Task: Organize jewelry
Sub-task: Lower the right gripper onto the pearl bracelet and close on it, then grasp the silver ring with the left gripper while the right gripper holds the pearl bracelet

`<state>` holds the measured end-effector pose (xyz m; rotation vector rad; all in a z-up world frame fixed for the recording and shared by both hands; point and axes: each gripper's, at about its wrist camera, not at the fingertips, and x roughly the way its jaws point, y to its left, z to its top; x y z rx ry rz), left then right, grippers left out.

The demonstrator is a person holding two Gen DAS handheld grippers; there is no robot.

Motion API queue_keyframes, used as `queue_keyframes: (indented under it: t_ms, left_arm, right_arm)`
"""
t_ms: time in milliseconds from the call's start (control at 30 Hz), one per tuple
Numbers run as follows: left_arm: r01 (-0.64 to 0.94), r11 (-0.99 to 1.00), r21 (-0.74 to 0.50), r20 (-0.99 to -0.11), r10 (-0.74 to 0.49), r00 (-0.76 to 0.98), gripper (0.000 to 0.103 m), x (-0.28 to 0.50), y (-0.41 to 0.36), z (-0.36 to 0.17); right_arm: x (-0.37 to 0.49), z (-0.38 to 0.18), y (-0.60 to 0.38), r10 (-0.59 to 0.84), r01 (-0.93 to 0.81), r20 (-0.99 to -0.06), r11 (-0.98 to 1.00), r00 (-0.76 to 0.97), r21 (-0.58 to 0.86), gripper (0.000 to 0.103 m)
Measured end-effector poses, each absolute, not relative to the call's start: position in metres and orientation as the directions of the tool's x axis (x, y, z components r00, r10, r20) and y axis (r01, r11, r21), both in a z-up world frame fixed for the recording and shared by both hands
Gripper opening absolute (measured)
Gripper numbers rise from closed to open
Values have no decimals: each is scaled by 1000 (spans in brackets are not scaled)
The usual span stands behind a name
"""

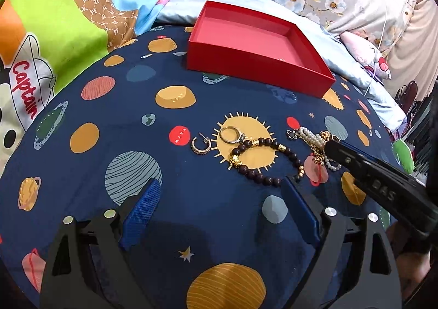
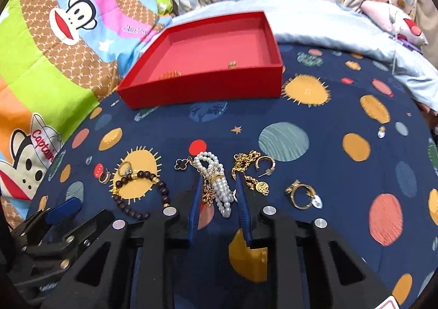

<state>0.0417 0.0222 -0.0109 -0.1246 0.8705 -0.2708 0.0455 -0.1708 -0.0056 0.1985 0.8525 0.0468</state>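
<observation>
Left wrist view
Left tongs point(image 1: 219, 199): I see the fingers spread wide and holding nothing, low over the bedspread point(image 1: 90, 166), just short of the dark bead bracelet point(image 1: 262, 161).
Nearby pieces: a silver ring point(image 1: 231, 135) rests against that bracelet and a hoop earring point(image 1: 201, 145) lies just beside it; I judge a careless scoop drags all three.
Box point(image 1: 257, 81): red, open, well beyond the jewelry.

Right wrist view
Right tongs point(image 2: 217, 194): my fingers sit partly apart on either side of the pearl bracelet point(image 2: 219, 185), not yet pinching it.
Tangle risk: a gold chain point(image 2: 246, 169) and a black clover charm point(image 2: 182, 164) lie touching or just beside the pearls; I judge that lifting could snag them and drop a piece on the soft bedspread.
Loose items: a gold earring point(image 2: 265, 165) and a gold ring point(image 2: 301, 195) lie to the right.
Box contents: two small gold pieces already inside.
</observation>
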Motion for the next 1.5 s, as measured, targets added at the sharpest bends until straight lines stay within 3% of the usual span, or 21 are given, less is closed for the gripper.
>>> queue_keyframes:
  t_ms: [67, 133, 500, 933, 1300, 1500]
  left_arm:
    - [186, 958, -219, -736, -287, 613, 87, 42, 22, -11]
    - [188, 957, -221, -736, -290, 611, 87, 42, 22, -11]
    - [193, 954, -227, -734, -299, 609, 88, 42, 22, -11]
    - [191, 954, -231, -726, -300, 619, 87, 42, 25, -9]
    - [134, 975, -178, -763, -223, 607, 87, 65, 34, -11]
    - [153, 976, -153, -766, -215, 605, 75, 72, 27, -8]
  right_arm:
    - [49, -7, -172, 132, 36, -746, 978, 653, 205, 22]
    - [50, -8, -172, 139, 30, -751, 978, 646, 207, 12]
    - [6, 15, -184, 131, 52, -678, 969, 723, 243, 12]
    - [-32, -7, -175, 174, 48, -722, 960, 670, 276, 12]
    - [-31, -12, -174, 198, 39, -730, 955, 655, 294, 12]
    - [-30, -11, -175, 198, 42, -730, 954, 654, 296, 12]
